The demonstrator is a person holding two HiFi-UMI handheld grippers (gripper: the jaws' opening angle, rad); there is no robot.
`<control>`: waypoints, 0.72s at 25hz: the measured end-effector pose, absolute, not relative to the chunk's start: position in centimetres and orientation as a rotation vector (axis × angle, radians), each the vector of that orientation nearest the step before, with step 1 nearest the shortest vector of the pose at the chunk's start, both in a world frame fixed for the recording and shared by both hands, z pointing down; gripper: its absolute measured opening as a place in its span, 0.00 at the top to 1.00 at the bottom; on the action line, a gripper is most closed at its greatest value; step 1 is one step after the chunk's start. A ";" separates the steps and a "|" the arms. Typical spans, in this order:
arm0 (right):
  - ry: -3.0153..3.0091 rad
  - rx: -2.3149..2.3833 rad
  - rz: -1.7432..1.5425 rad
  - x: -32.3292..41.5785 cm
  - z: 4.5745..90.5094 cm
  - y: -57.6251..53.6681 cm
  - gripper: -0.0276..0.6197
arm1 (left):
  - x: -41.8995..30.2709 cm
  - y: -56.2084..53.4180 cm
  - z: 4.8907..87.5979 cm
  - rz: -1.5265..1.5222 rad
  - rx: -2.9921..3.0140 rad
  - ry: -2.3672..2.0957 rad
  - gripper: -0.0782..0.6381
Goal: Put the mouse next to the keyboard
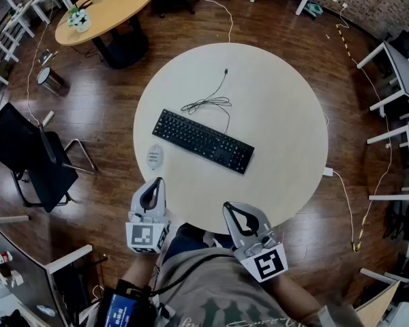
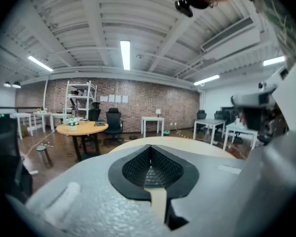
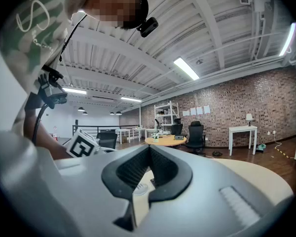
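Observation:
A black keyboard (image 1: 203,141) lies slantwise in the middle of the round pale table (image 1: 286,121). A pale grey mouse (image 1: 154,157) rests on the table to the keyboard's left, near the rim. My left gripper (image 1: 152,189) hovers at the table's near edge just short of the mouse, its jaws shut with nothing in them (image 2: 150,151). My right gripper (image 1: 232,212) is held at the near edge further right, also shut and empty (image 3: 149,151). Under its jaws the right gripper view shows a bit of the mouse (image 3: 140,187).
A thin black cable (image 1: 211,102) lies coiled on the table behind the keyboard. A black chair (image 1: 34,159) stands left of the table, a round wooden table (image 1: 102,9) at the far left, white desks (image 1: 399,80) to the right. A white cable (image 1: 347,196) runs over the floor.

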State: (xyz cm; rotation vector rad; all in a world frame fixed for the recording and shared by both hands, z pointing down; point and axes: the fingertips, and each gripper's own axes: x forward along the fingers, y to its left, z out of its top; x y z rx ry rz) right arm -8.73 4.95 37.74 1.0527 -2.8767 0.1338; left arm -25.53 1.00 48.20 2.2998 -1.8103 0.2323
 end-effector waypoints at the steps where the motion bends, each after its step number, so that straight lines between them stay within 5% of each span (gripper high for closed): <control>1: -2.883 1.040 0.145 -9.0 37.7 4.9 0.95 | -26.9 0.2 49.3 0.309 2.265 -1.836 0.89; 3: -2.887 1.020 0.168 -9.2 37.8 4.7 0.95 | -29.2 -1.7 52.1 0.445 2.185 -1.846 0.68; 6: -2.861 1.019 0.196 -9.1 38.4 4.2 0.95 | -31.7 -4.4 59.7 0.604 2.021 -1.730 0.52; 10: -2.837 1.035 0.199 -9.7 38.6 3.6 0.95 | -34.5 -6.4 69.5 0.945 1.918 -1.541 0.47; 18: -2.775 1.098 0.202 -9.1 39.7 3.7 0.95 | -35.1 -7.4 75.7 1.024 1.849 -1.410 0.47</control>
